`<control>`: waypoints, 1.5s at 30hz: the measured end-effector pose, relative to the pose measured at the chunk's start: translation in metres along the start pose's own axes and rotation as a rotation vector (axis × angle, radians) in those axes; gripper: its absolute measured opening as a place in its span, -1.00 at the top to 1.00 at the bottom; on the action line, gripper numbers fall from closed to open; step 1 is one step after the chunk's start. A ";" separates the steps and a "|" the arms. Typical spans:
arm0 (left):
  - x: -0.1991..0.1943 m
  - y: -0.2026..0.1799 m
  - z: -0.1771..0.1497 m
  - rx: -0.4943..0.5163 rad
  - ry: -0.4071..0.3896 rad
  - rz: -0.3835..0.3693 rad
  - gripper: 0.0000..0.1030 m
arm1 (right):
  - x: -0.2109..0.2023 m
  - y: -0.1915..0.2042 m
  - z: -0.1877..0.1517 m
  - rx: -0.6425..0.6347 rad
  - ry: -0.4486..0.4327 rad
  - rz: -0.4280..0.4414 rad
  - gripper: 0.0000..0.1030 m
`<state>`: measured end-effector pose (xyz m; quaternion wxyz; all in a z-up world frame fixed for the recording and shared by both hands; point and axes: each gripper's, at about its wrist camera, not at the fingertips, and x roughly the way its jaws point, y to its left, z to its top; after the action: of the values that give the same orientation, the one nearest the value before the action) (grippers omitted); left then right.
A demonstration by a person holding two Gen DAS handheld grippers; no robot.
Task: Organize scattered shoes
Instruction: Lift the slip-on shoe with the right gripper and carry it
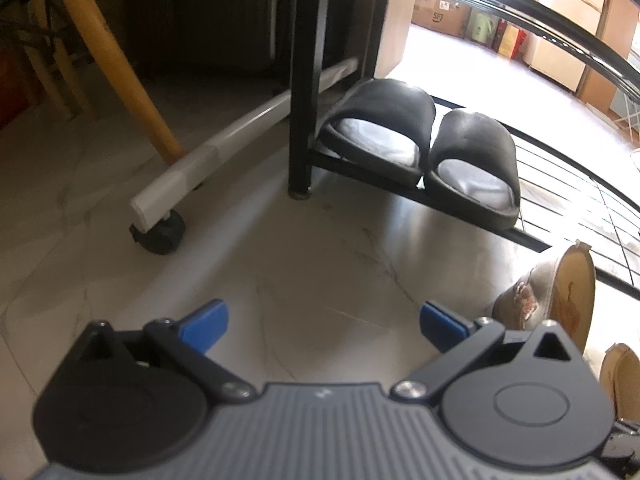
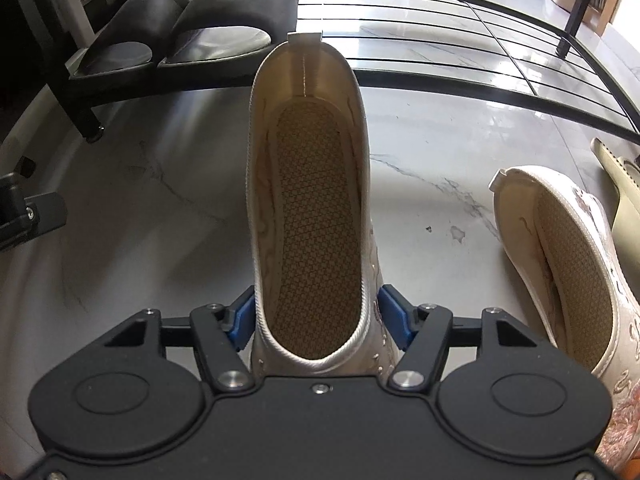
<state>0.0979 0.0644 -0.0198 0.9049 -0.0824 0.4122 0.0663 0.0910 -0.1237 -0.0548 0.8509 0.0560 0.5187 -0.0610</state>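
Right gripper [image 2: 318, 322]: its blue pads [image 2: 242, 320] bracket the toe end of a cream canvas slip-on shoe with a tan woven insole [image 2: 316, 216], one pad against each side wall, jaws drawn in to the shoe's width. The grip looks seated, though how firm it is cannot be judged. The shoe points away from the gripper, heel toward the rack, over the pale marble-patterned floor tiles [image 2: 420, 184]. Whether its sole rests on the floor is not visible.

Left gripper [image 1: 324, 326]: jaws wide apart, nothing between them, hovering over bare floor.

To the right, near, a second cream embroidered shoe [image 2: 560, 264] lies tilted on its side, apart from the held one.

Farther off, a pair of black rubber slides [image 2: 188, 36] sits side by side at the left end of the low black metal wire shoe rack [image 2: 440, 46]; the rest of that shelf is bare.

Risks, as judged:
- Soft canvas walls may collapse under the pads, letting the shoe twist or slip out.
- A grip only at the toe leaves the heel unsupported; it may droop and catch the rack's front rail.
- Placing too far left could knock the slides.
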 end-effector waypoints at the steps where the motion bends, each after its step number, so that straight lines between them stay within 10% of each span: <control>1: 0.000 0.000 0.000 -0.003 0.002 0.000 -0.99 | 0.000 0.000 0.000 0.001 0.001 0.000 -0.25; 25: -0.011 0.001 -0.005 -0.035 -0.039 -0.061 -0.99 | -0.070 -0.015 -0.018 -0.026 -0.082 0.046 -0.95; 35: -0.037 -0.014 -0.016 0.011 -0.094 -0.218 -0.99 | -0.149 -0.106 -0.106 0.129 -0.362 0.074 -1.00; 45: -0.089 -0.026 -0.035 0.112 -0.303 -0.180 -0.99 | -0.210 -0.186 -0.144 0.370 -0.630 0.252 -1.00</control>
<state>0.0193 0.0272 0.0277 0.9622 -0.0574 0.2650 -0.0262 -0.1610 -0.2747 0.0608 0.9450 0.2503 0.2010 -0.0628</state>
